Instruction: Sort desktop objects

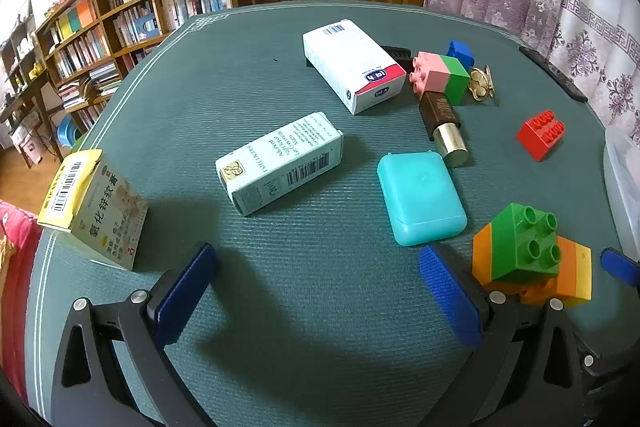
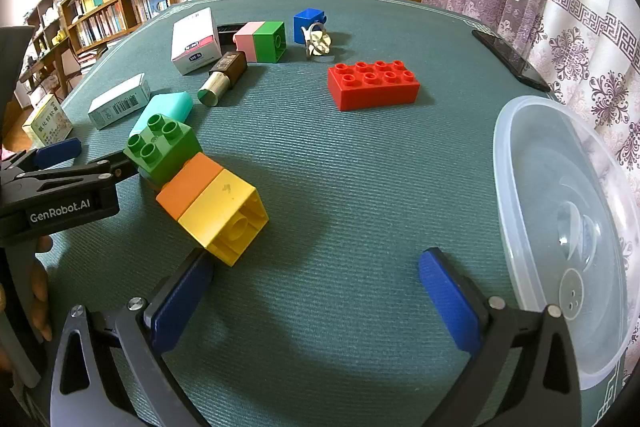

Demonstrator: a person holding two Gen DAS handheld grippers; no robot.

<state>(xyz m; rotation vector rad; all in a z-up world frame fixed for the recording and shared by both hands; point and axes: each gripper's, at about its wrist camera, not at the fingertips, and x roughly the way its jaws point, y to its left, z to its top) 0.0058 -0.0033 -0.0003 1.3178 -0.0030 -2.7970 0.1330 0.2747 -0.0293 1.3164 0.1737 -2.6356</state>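
My left gripper (image 1: 316, 263) stands open above bare green mat, with a pale teal carton (image 1: 280, 163) and a teal case (image 1: 422, 197) ahead of it. A green, orange and yellow brick stack (image 1: 524, 251) lies just right of its right finger. My right gripper (image 2: 316, 267) is open too, empty, with the same stack (image 2: 208, 187) touching or nearly touching its left finger (image 2: 180, 303). A red brick (image 2: 374, 85) lies ahead in the right wrist view. A pink and green brick (image 2: 262, 41), a blue brick (image 2: 308, 23), a lipstick (image 2: 224, 77) and a white box (image 2: 196, 41) lie farther back.
A clear plastic bowl (image 2: 516, 155) sits at the right edge of the table. A yellow-topped medicine box (image 1: 92, 207) stands at the left edge. A dark phone (image 2: 510, 59) lies near the curtain, a metal clip (image 2: 318, 41) by the blue brick. Bookshelves and a door stand behind.
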